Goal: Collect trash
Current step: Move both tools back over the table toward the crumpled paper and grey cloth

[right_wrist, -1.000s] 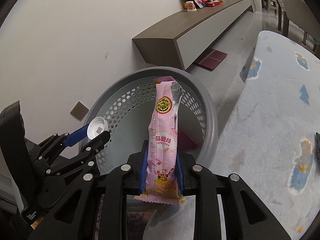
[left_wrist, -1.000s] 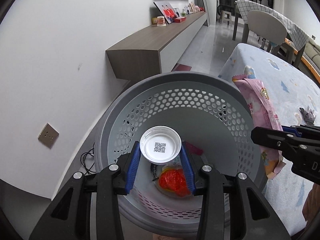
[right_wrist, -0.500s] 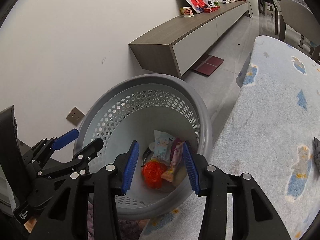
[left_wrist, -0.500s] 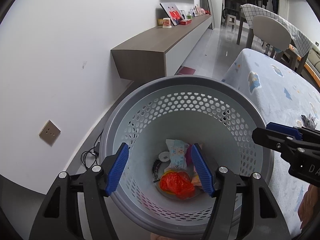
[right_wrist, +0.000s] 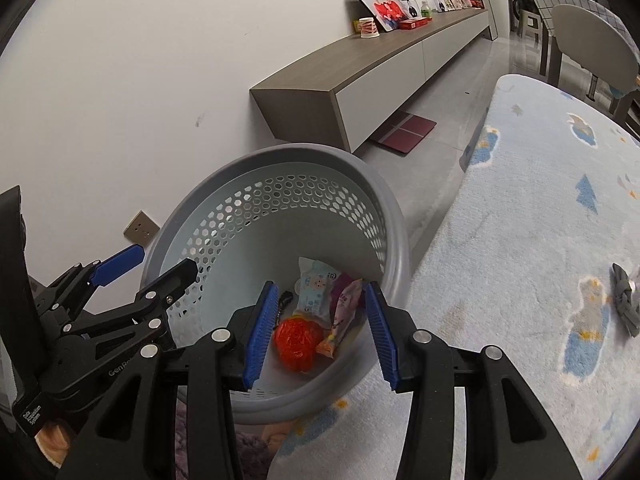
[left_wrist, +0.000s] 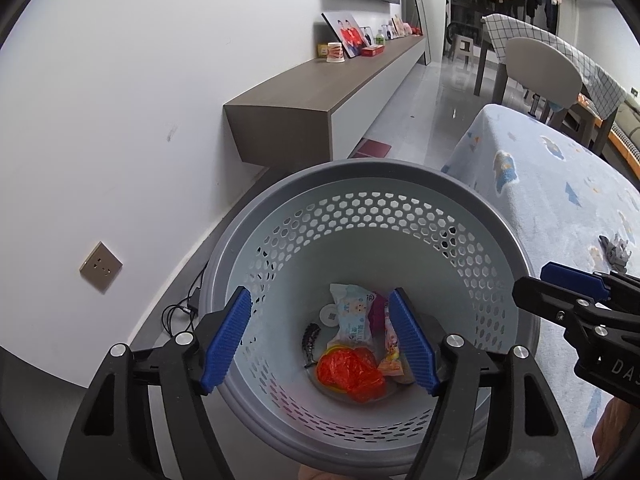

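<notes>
Tongs on both sides are hanging over the grey perforated basket (left_wrist: 472, 216), and I am reading both as empty. I am seeing the left tongs (left_wrist: 326, 342) opening, blue pads (left_wrist: 226, 340) spread wide with nothing between them but the view down into the basket. The right tongs (right_wrist: 322, 332) are standing partly apart, pads (right_wrist: 262, 334) clear of everything, also pointing down into the basket.

Trash is lying on the basket floor: a crumpled red bag (left_wrist: 352, 372) nearest me, a pale blue-and-white packet (left_wrist: 352, 314) beyond it, a pink snack wrapper (right_wrist: 342, 318) leaning at the right side against the packet, and a small white round lid (left_wrist: 329, 314) partly tucked under the packet's left edge. A small dark object (left_wrist: 309, 336) is lying left of the red bag; I cannot tell what it is.

The basket is sitting beside a pale blue patterned blanket (right_wrist: 540, 220), rim touching its edge. A crumpled grey scrap (right_wrist: 626, 298) is resting on that blanket, well apart from the basket.
</notes>
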### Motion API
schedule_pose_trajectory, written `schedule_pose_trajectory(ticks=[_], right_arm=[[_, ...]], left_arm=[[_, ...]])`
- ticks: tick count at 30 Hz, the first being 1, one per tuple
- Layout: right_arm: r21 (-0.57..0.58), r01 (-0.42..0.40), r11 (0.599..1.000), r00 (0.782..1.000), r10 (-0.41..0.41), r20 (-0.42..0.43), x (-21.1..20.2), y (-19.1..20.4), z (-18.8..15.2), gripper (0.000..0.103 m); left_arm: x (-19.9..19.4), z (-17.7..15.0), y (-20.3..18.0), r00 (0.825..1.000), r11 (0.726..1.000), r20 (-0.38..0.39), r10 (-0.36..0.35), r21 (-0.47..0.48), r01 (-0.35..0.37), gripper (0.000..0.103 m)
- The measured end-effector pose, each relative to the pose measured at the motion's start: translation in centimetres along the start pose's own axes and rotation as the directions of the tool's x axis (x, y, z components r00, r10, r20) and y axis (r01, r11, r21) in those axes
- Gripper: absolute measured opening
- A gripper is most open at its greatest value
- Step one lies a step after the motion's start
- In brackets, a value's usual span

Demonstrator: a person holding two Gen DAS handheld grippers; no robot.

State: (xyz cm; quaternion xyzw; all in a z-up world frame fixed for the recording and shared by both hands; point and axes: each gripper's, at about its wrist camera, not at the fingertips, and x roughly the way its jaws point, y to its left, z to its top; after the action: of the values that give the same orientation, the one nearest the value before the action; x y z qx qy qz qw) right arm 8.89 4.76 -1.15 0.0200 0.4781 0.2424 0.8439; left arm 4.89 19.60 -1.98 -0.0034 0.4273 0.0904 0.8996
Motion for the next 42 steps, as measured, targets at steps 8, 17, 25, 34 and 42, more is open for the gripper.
schedule_pose_trajectory(ticks=[8,17,25,34,42], right_arm=[[0.033,0.041,0.999,0.999,-0.042,0.027,-2.4,-1.2,-1.4,0.044],[0.123,0.103,0.987,0.992,-0.111,0.063,-5.9,-4.7,-3.6,0.048],[0.212,0.192,0.958,0.976,-0.209,0.061,-8.5,-9.7,-5.4,0.053],[0.312,0.292,0.904,0.945,-0.323,0.053,-10.9,-16.6,-6.8,0.053],[0.316,0.341,0.885,0.929,-0.368,0.030,-11.4,-20.6,-6.4,0.053]], left_arm=[[-1.1,-0.1,-1.1,0.999,1.000,0.030,-0.020,0.004,0.020,0.072],[-2.6,0.0,-3.8,0.995,0.997,0.069,-0.074,0.037,0.071,0.076],[-3.4,0.0,-7.1,0.989,0.989,0.071,-0.132,0.076,0.126,0.079],[-4.1,-0.4,-11.2,0.979,0.975,0.070,-0.194,0.128,0.184,0.080],[-4.1,-0.6,-13.7,0.974,0.966,0.059,-0.217,0.156,0.206,0.080]])
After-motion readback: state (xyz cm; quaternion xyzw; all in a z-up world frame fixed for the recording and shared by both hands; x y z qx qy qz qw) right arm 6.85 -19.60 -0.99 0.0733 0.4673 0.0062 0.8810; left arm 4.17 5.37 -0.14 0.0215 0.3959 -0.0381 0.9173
